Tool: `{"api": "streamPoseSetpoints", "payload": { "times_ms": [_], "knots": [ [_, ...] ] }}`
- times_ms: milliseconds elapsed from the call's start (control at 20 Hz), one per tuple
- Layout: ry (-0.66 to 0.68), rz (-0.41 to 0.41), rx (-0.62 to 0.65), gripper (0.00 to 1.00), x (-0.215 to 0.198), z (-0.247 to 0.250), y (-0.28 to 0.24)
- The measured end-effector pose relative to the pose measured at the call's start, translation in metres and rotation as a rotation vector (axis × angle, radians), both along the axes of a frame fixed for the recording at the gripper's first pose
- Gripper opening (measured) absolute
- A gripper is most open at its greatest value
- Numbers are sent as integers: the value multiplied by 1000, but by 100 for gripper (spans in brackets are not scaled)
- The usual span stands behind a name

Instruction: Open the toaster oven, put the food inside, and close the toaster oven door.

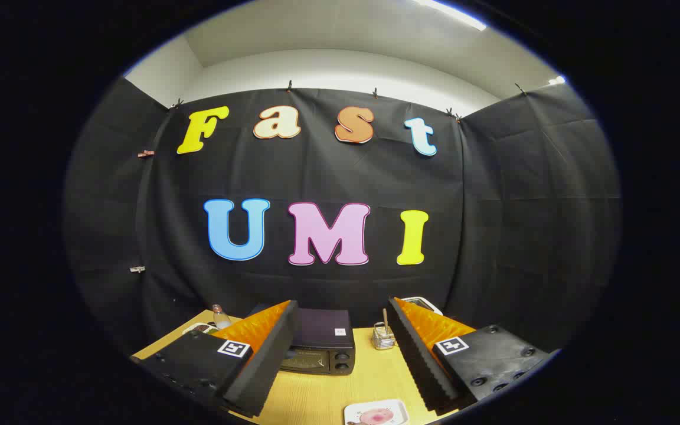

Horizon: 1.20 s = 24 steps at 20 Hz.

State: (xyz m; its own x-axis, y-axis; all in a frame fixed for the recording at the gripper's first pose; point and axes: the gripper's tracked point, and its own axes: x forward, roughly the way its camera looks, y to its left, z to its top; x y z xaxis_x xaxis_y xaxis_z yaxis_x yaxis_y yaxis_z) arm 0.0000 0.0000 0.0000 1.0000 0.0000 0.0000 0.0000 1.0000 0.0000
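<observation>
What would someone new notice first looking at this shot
Probably the gripper, fingers spread wide and holding nothing, framing a dark toaster oven that sits shut on the wooden table just beyond them. Next, the white plate of pink food near the table's front edge between the fingers, and a small wire holder beside the oven.

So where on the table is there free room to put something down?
Bare table lies between the open gripper fingers, bordered by the oven, wire holder and plate. Around the bottle it is crowded.
</observation>
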Motion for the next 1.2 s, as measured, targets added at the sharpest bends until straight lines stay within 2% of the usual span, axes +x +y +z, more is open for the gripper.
{"api": "streamPoseSetpoints", "payload": {
  "times_ms": [1200],
  "knots": [
    [22, -24, 22, 97, 9, -6, -2]
  ]
}}
